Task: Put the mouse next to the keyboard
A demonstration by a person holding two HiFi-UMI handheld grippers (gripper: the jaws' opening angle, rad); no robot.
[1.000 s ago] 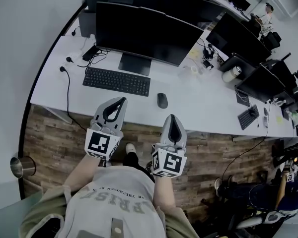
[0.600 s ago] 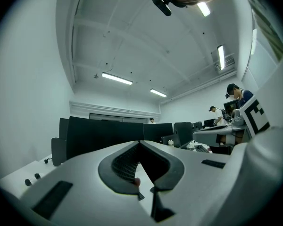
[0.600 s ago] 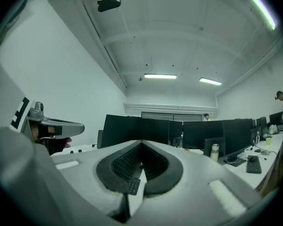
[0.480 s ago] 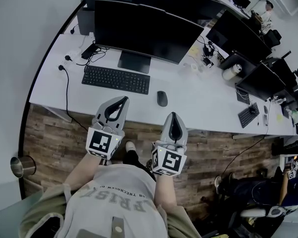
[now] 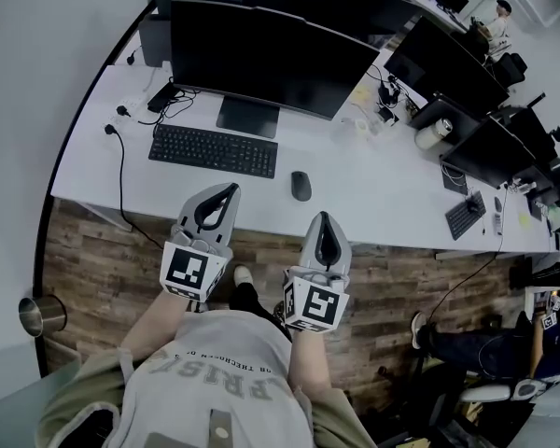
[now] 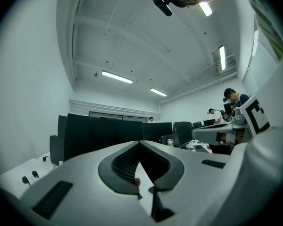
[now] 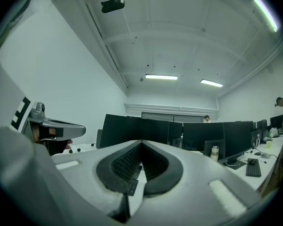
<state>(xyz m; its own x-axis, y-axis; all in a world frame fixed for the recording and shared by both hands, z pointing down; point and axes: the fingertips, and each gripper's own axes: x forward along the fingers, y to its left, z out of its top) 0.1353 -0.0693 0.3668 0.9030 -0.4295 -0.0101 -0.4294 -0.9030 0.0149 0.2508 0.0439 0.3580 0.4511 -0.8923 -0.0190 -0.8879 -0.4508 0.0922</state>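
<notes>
Barely anything has moved since a second ago. The desk and everything on it drift a touch left and up in the head view, which reads as head motion, and both grippers sit where they were. Mouse [image 5: 301, 186] lies flat on the white desk [image 5: 383, 208], just right of the keyboard [image 5: 213, 150]. A small gap separates them, and the mouse is near the keyboard's near right corner, in front of the big monitor [image 5: 271, 54]. That already matches what the task sentence asks for, but who put it there can't be told from this. Left gripper [image 5: 230, 189] and right gripper [image 5: 324, 220] are both clenched and empty; each gripper view shows the pads meeting at the tip with nothing pinched. Both point level toward the desk with tips at about its near edge, well short of the mouse, and the right one is nearer to it. Step in hand is ambiguous — it fits grippers parked ahead of a reach for the mouse, or pulled back after the mouse was set down beside the keyboard. Any grasp of the mouse from here would need the jaws spread, the gripper carried forward over the desk edge, and the pads brought down around the mouse's sides. The shell looks low and rounded, so my guess is the grip has to be low and square or it slips out.
</notes>
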